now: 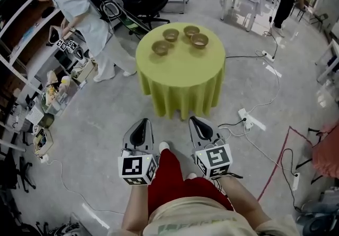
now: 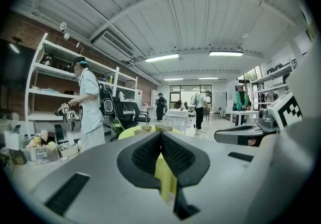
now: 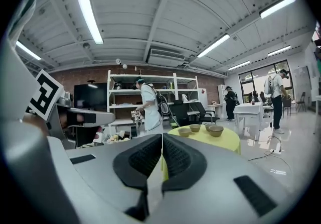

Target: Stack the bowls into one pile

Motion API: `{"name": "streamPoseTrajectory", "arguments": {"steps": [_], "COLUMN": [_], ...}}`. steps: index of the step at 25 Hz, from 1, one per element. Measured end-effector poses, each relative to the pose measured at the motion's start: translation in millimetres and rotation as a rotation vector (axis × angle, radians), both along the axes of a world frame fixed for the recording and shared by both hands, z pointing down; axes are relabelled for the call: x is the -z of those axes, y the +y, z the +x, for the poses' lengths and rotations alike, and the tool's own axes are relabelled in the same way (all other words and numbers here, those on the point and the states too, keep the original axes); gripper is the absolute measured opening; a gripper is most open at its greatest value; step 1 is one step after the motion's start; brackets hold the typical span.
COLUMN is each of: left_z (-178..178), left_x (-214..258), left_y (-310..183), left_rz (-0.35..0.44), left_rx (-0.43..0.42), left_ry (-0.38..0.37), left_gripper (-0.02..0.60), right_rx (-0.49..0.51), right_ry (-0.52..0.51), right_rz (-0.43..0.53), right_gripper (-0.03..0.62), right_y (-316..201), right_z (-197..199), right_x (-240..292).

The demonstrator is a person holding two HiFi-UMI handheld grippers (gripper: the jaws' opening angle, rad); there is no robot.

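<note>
Plainly, the four bowls sat apart from one another toward the far side of the round, green-clothed counter, none nested yet. The left tongs and right tongs were pressed together on nothing, well short of it. Better to step close, then spread one pair over a rim.

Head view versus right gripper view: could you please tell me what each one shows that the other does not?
Only the head view shows the wearer's red trousers. Only the right gripper view shows the ceiling lights and the right gripper with its jaws together, empty. Both show four separate bowls on the yellow-green table and a person in white.
</note>
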State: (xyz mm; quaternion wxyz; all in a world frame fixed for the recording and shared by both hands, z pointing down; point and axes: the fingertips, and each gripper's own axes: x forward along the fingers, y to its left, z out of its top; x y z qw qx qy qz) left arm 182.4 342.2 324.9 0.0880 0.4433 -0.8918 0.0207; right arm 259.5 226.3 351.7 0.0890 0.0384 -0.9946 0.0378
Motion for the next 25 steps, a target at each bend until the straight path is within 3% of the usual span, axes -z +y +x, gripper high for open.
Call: {"name": "streamPoseTrajectory", "arguments": {"steps": [15,25], "left_z": [-207,-300], "left_x": [-27,-42], "left_y": [-52,-68], "left_rz": [-0.053,-0.049], "left_rx": [-0.053,-0.11], "left_ry": [0.038,0.066], "left_gripper": [0.023,0.023], "right_rx": [-0.048,-0.118], "right_ry": [0.051,0.076], "right_rz": [0.004,0.003], "right_gripper": [0.037,0.037], "right_y": [-42,-49], "right_z": [-196,-279], "right_x": [-15,-21]}}
